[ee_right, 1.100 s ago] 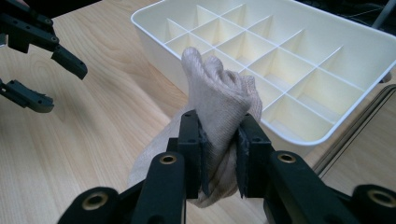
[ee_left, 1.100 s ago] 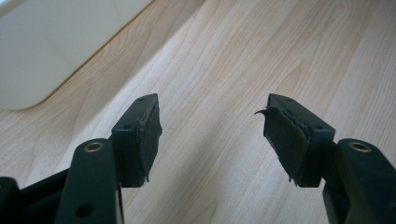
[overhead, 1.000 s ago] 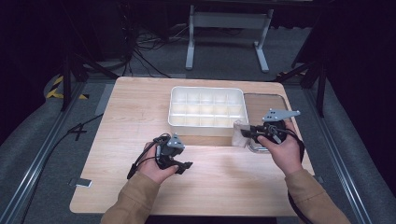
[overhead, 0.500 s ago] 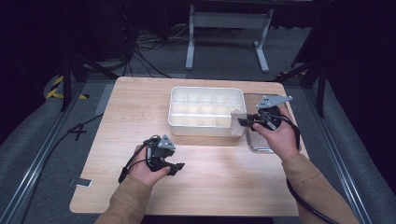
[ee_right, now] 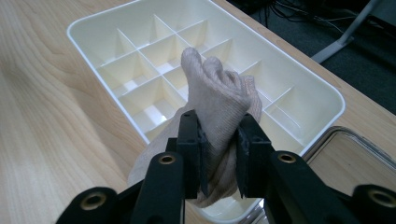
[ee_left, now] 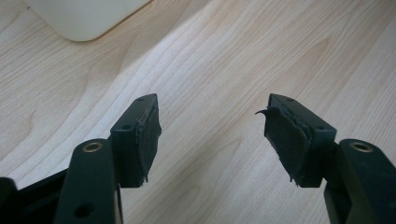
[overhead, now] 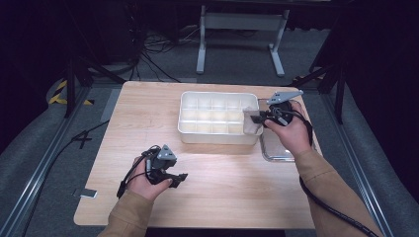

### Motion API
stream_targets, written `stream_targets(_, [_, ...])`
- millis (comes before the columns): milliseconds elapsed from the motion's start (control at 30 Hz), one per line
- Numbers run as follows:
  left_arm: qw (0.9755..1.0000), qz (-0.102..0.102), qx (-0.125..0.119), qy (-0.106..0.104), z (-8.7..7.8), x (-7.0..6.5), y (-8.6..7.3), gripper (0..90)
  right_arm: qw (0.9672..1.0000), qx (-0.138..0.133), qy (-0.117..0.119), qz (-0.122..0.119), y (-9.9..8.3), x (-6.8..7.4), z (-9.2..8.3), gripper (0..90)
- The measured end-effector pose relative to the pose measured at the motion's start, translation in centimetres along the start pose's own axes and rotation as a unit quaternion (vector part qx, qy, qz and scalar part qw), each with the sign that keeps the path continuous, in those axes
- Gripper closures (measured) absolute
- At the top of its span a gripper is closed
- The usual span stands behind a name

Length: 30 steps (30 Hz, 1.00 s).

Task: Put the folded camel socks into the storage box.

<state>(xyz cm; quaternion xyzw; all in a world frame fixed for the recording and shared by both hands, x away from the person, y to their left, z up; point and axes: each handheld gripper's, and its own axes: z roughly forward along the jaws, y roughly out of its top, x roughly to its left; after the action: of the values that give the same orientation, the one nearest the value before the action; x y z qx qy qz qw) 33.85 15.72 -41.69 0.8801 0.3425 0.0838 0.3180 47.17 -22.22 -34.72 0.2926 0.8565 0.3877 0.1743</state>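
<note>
A white tray (overhead: 190,136) divided into several empty compartments sits at the back middle of the wooden table; the right gripper view looks into the tray (ee_right: 88,23) from its near right corner. My right gripper (overhead: 256,118) hangs over the tray's right end, shut on a rolled beige sock (overhead: 250,123). In the right gripper view the sock (ee_right: 215,98) bulges up between the two black jaws of that gripper (ee_right: 218,144). My left gripper (overhead: 181,177) rests low over the table's front left, open, with bare wood between its jaws (ee_left: 212,123).
A clear shallow container (overhead: 272,150) lies on the table right of the tray, partly under my right hand; its rim (ee_right: 336,135) appears at the lower right of the right gripper view. A corner of the tray (ee_left: 79,23) sits far ahead of the left gripper.
My right gripper has carried the sock up and back from over the clear container to above the tray's right end. The left hand has slid toward the table's front left.
</note>
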Motion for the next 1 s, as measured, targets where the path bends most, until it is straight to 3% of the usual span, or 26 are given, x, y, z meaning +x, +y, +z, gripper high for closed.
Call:
stream_targets(300, [0.9998,-0.014,-0.006,0.016,-0.7,0.3,-1.1,34.3,0.9986,0.031,-0.032,-0.027,0.1,-1.3,1.6,74.4])
stream_targets(600, [0.9998,-0.017,-0.003,0.013,-0.6,0.4,-1.2,34.0,0.9954,0.06,-0.052,-0.053,0.0,-1.1,3.2,73.9])
stream_targets(667, [0.9998,-0.016,-0.003,0.013,-0.5,0.4,-1.2,33.9,0.9932,0.07,-0.061,-0.071,0.0,-0.8,3.7,73.8])
stream_targets(767, [0.9998,-0.016,-0.003,0.012,-0.4,0.5,-1.1,33.8,0.9922,0.075,-0.062,-0.079,-0.2,-0.7,4.2,73.7])
stream_targets(1000, [0.9999,-0.01,0.002,0.01,-0.2,0.5,-1.0,33.7,0.9923,0.09,-0.055,-0.065,-1.1,-0.6,5.2,73.1])
